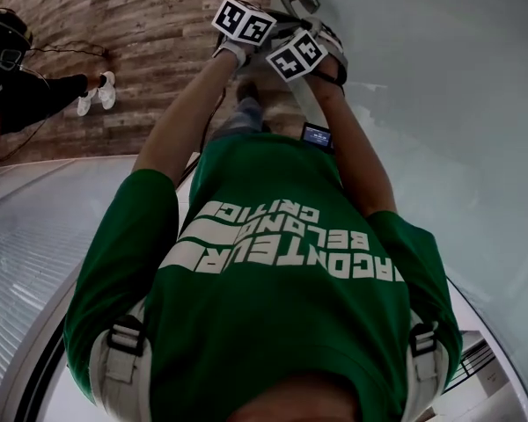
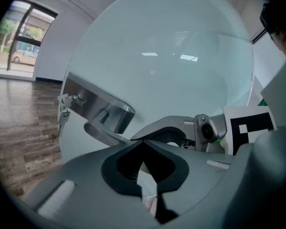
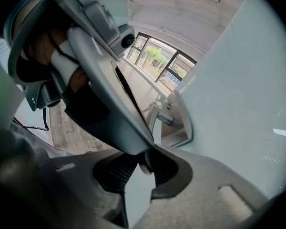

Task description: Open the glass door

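Judging the frosted glass door (image 2: 181, 56) ahead of me as heavy, stiff and slick, I'd grab its metal lever handle (image 2: 107, 123). My left gripper (image 2: 143, 142) has its jaws closed on nothing, just short of the lever; my right gripper (image 3: 145, 163) is likewise closed, empty, alongside it.

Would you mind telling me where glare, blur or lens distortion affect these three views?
Left gripper view: light reflections glare on the glass door; black fisheye corners; door handle sharp, the left gripper itself soft. Right gripper view: windows blown out, foreground blurred. Head view: dim, straight edges bowed.
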Demonstrator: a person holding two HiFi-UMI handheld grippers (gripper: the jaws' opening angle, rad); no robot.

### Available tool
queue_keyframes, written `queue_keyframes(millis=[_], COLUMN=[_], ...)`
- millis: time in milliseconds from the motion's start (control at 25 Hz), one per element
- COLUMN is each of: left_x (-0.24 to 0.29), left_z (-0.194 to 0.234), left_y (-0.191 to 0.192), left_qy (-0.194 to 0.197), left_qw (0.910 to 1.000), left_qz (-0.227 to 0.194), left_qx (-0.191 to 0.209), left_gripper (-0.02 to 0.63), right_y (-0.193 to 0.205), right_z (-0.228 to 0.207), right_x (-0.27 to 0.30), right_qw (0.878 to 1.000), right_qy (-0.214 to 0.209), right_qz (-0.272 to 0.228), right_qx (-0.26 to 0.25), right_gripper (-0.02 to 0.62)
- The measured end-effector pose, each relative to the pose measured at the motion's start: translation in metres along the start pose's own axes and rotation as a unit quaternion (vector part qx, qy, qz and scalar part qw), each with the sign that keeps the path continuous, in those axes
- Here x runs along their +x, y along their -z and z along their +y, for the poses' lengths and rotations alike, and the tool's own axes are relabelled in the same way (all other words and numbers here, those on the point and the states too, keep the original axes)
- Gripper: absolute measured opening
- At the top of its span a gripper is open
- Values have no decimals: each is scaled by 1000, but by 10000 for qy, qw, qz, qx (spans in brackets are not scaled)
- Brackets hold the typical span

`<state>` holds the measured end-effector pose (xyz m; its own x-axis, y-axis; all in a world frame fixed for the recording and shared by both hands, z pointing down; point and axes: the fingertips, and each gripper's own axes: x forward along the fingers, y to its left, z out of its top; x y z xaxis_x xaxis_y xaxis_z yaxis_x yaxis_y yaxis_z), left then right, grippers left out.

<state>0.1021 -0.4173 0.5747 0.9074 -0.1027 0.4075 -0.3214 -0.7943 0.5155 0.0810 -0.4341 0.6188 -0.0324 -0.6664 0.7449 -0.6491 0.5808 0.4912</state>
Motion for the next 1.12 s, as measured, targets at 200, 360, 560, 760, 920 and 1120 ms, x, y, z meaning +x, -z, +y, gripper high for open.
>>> queue_keyframes(millis=[200,360,560,760,920,1120], left_x=[17,35,51,67,72,73], left_z=[3,3,9,18,9,-3], left_y=[-19,-27,-42,-49,-53,-53], left_qy=[108,257,328,526,676,949], left_qw=[9998,9993,9987,9972,9955,9929], left_qz=[104,186,255,406,464,528], left_qx=[131,181,285,342,466,489], left_gripper=[14,14,14,15,15,15], right_y=[7,15,24,29,34,38], right_z=[-25,-41,-61,-77,-80,-82], right_x=[7,9,20,33,25,15], right_qw=[9998,9995,9989,9984,9979,9974], right_qy=[81,115,141,128,107,118], right_qz=[97,166,242,340,456,472], right_qx=[139,257,371,441,448,531], right_gripper=[63,63,63,66,67,69])
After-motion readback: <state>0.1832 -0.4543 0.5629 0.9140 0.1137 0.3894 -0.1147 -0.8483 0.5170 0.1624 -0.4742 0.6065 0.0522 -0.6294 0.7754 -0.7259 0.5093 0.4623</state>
